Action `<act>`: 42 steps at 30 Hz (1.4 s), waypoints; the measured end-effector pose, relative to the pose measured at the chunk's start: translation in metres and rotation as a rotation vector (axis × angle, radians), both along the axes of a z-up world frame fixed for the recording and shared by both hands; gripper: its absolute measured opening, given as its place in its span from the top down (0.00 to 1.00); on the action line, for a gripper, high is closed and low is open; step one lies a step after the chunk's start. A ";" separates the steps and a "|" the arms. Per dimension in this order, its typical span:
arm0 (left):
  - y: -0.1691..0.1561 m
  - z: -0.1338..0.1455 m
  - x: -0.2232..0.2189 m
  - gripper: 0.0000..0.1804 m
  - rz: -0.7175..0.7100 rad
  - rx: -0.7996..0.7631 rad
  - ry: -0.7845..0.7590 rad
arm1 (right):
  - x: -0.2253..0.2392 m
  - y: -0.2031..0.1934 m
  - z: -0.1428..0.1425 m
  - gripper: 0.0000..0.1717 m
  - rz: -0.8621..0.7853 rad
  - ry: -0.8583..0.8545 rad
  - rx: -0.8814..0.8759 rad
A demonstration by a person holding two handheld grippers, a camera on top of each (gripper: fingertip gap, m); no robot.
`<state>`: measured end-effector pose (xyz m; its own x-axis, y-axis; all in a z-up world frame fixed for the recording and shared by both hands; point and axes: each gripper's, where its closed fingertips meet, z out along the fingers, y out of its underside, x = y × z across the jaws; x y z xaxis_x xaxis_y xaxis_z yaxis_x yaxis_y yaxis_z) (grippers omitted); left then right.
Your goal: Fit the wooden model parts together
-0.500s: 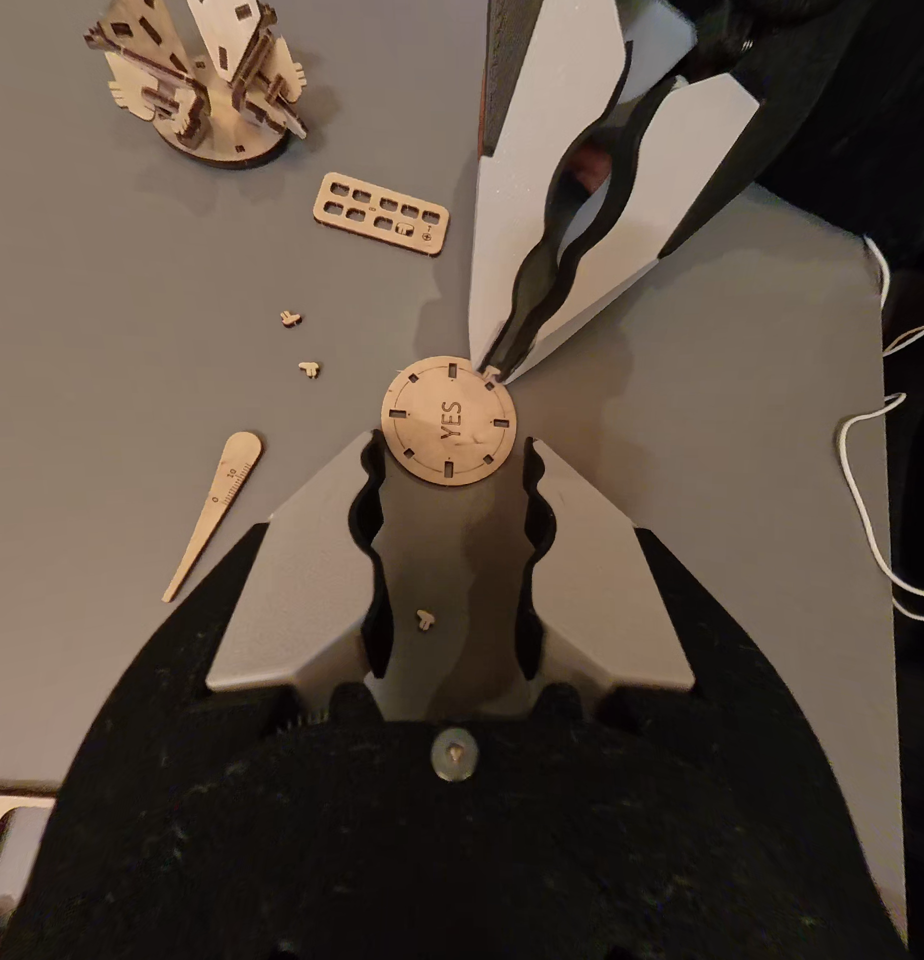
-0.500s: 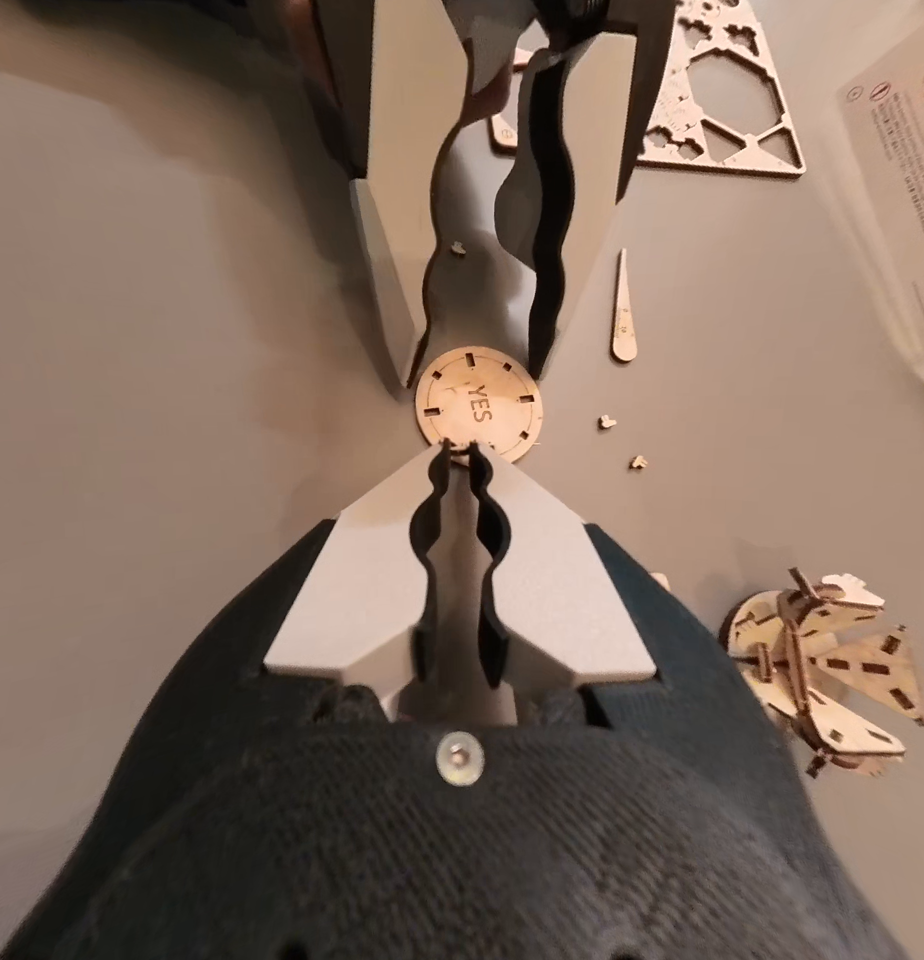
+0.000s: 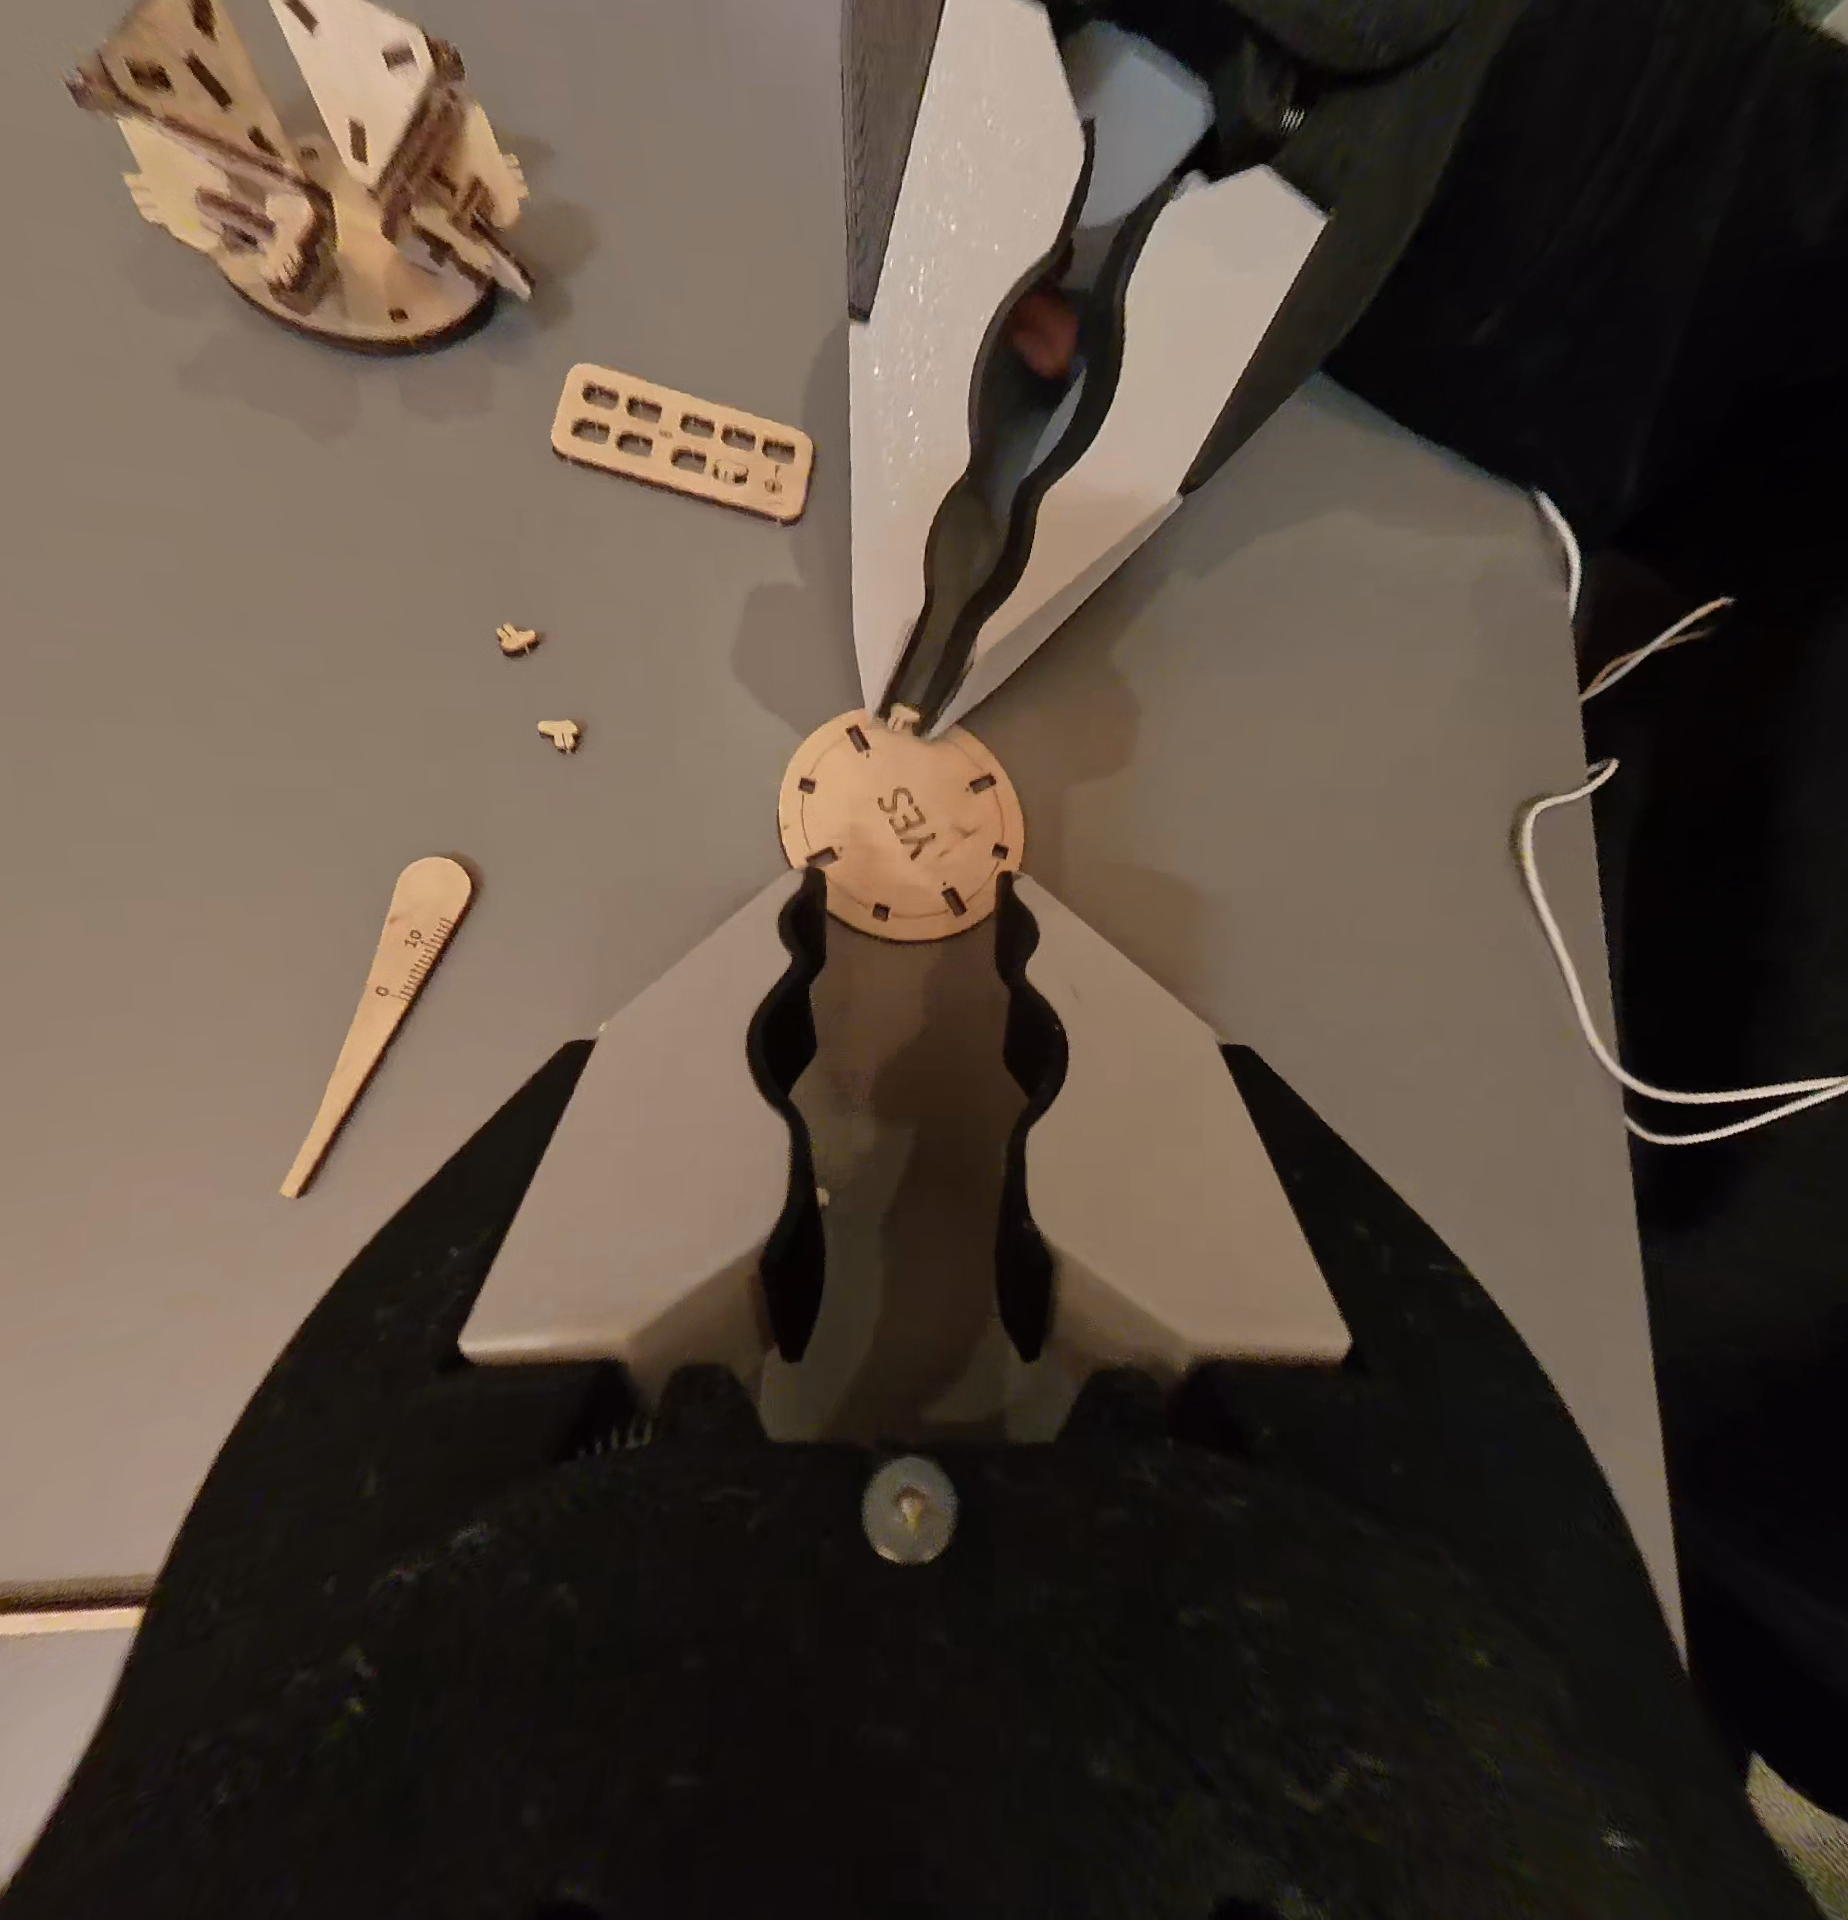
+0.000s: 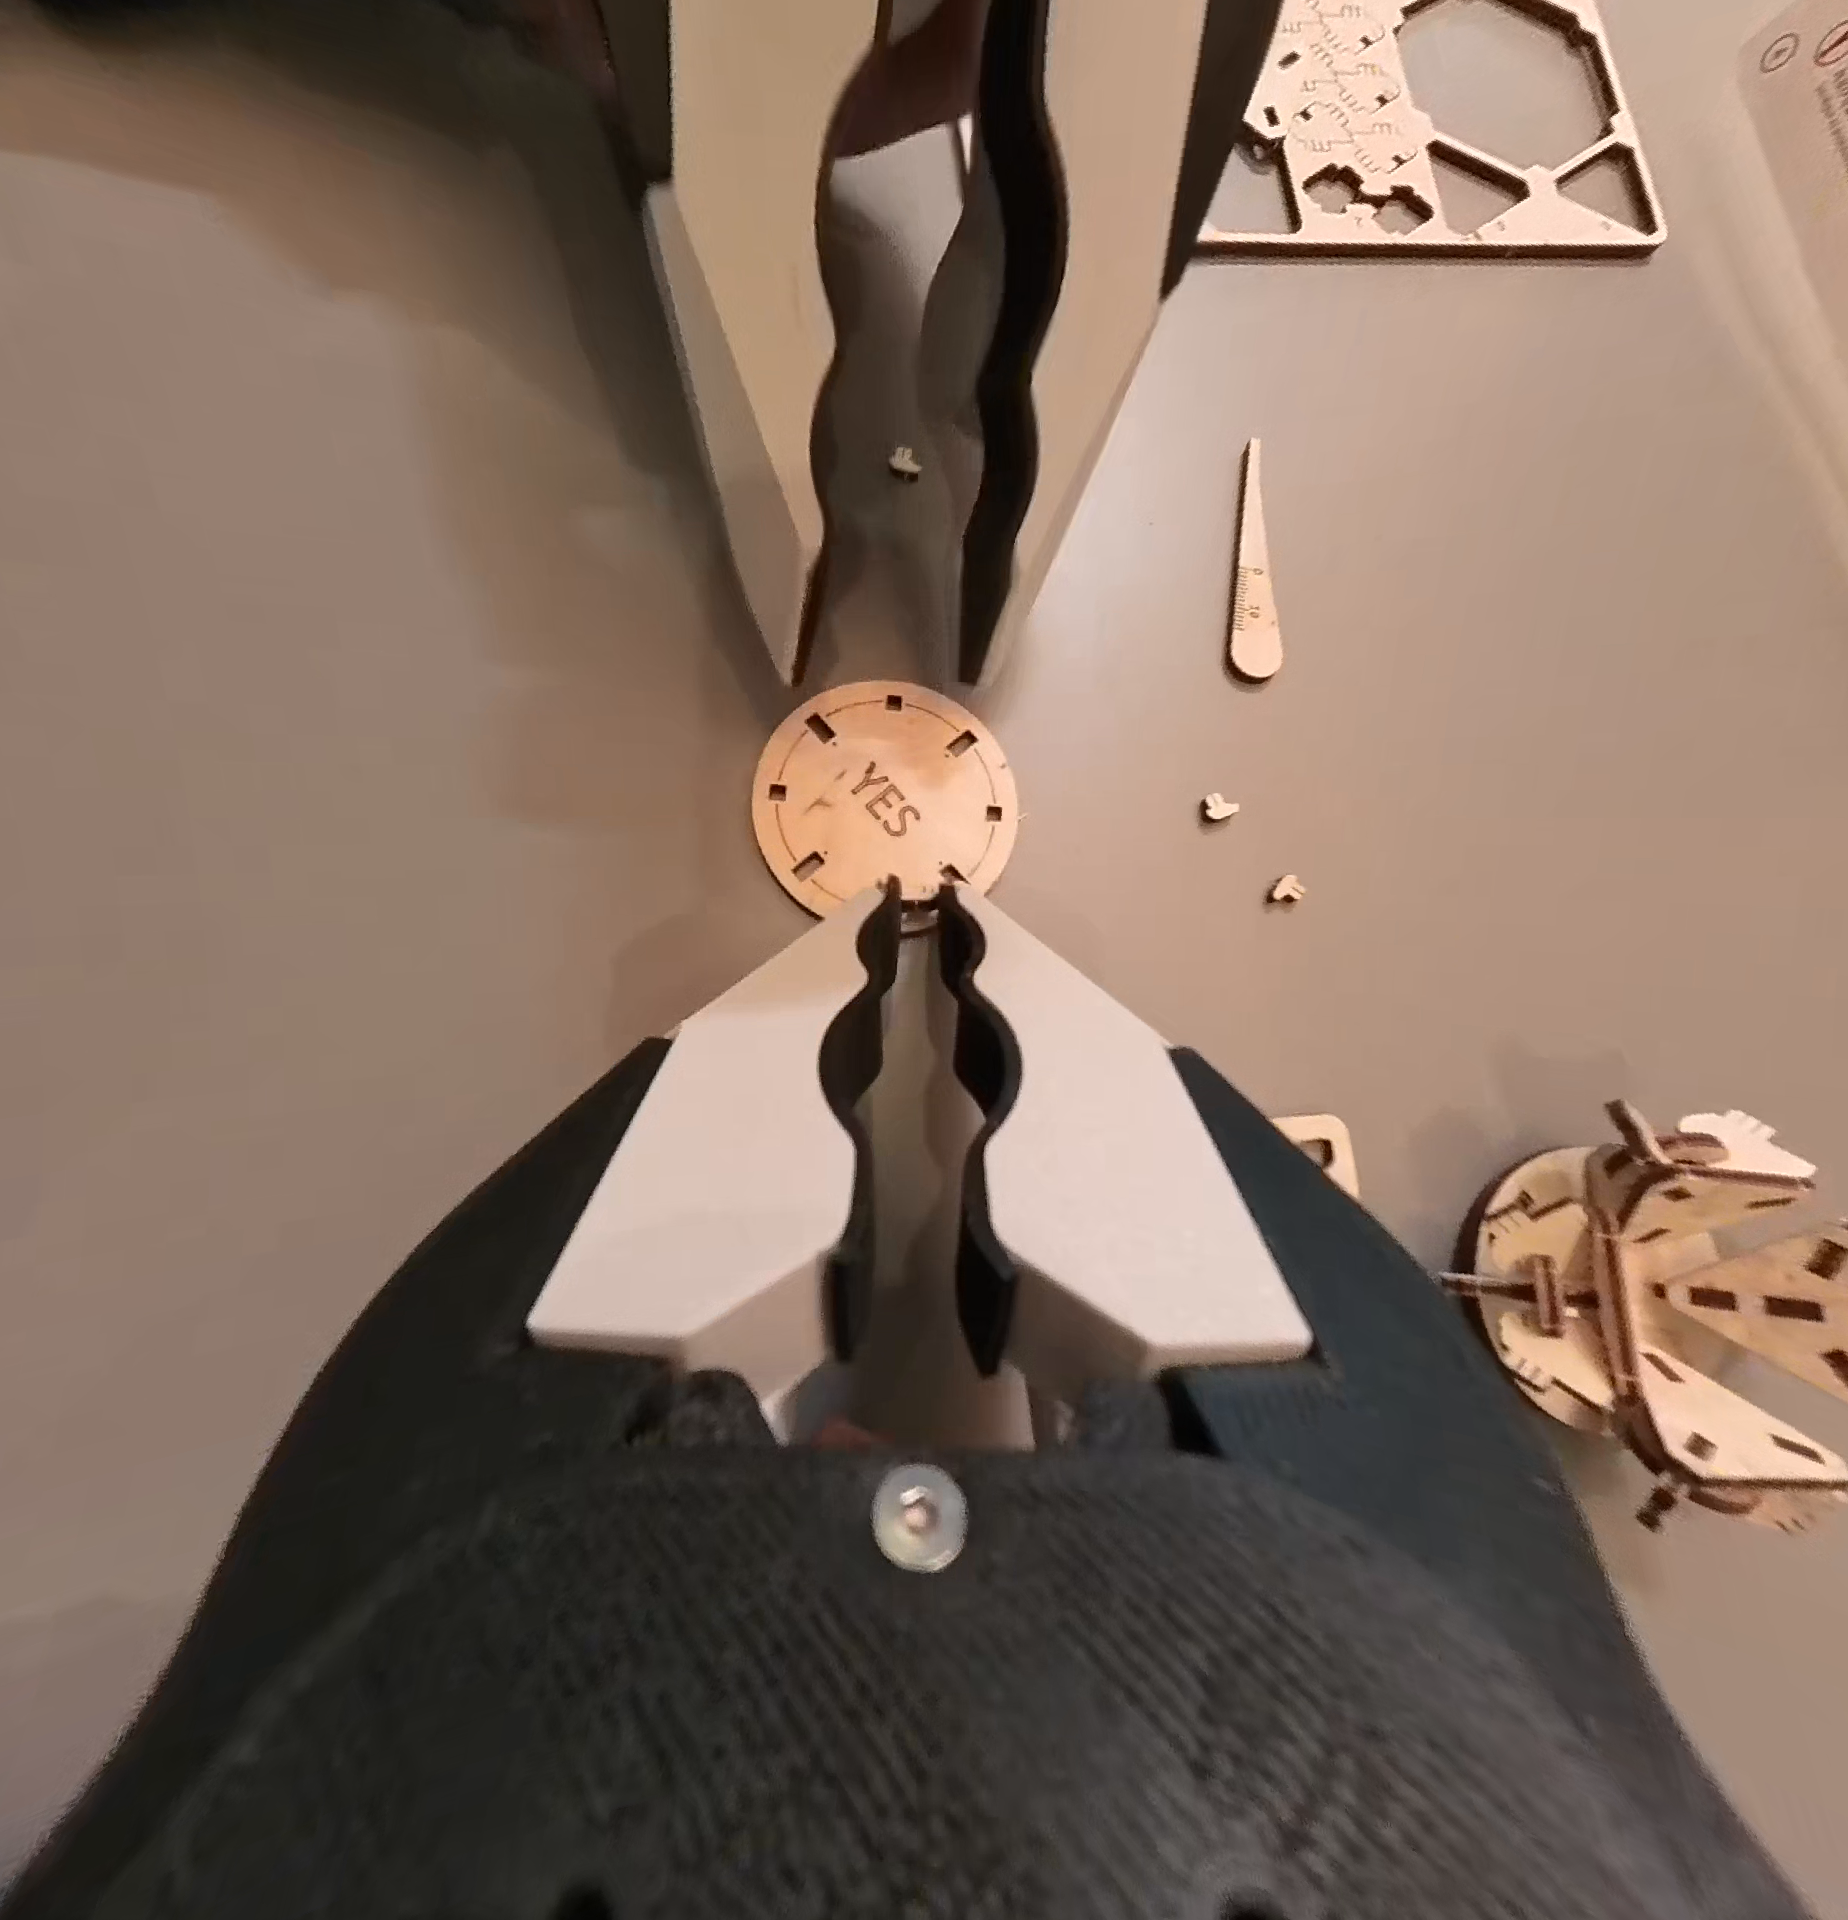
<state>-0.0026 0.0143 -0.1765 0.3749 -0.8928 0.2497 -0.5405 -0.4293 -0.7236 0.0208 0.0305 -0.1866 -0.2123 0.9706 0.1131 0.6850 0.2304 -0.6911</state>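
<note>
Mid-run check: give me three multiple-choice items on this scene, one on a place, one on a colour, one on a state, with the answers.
1. Seen from the left wrist, the tapered wooden ruler lies:
A. on the wooden disc
B. left of the disc, apart from it
C. right of the disc

2. The tabletop is:
A. white
B. green
C. grey

3. The right tongs are:
A. pinched on a tiny wooden peg at the disc's rim
B. wide open
C. gripping the ruler

Answers:
1 B: the ruler lies on bare table left of the disc.
2 C: the bare surface is grey.
3 A: the tips nearly meet, with the peg between them.
</note>
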 end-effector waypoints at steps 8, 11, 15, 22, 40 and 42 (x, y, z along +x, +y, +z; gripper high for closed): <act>0.010 0.008 0.007 0.68 0.039 0.118 -0.014 | 0.003 0.019 0.012 0.97 -0.054 0.033 0.148; 0.007 0.006 0.012 0.66 0.027 0.112 -0.015 | -0.001 0.007 0.015 0.97 -0.015 0.052 0.102; 0.009 0.010 0.014 0.67 0.031 0.155 -0.013 | 0.001 0.004 0.005 0.97 0.002 -0.008 0.093; 0.016 0.058 0.015 0.81 0.129 0.027 -0.352 | -0.015 0.000 0.051 0.97 0.028 0.243 0.241; -0.001 0.114 0.011 0.96 0.013 -0.343 -0.847 | -0.023 -0.020 0.125 0.97 0.038 0.675 0.495; -0.002 0.116 0.011 0.95 0.003 -0.353 -0.859 | -0.023 -0.020 0.125 0.97 0.040 0.679 0.498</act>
<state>0.0083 0.0123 -0.0606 -0.0627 -0.7118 0.6996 0.1223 -0.7011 -0.7025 -0.0023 0.0104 -0.0613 0.0234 0.7666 0.6417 0.1418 0.6328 -0.7612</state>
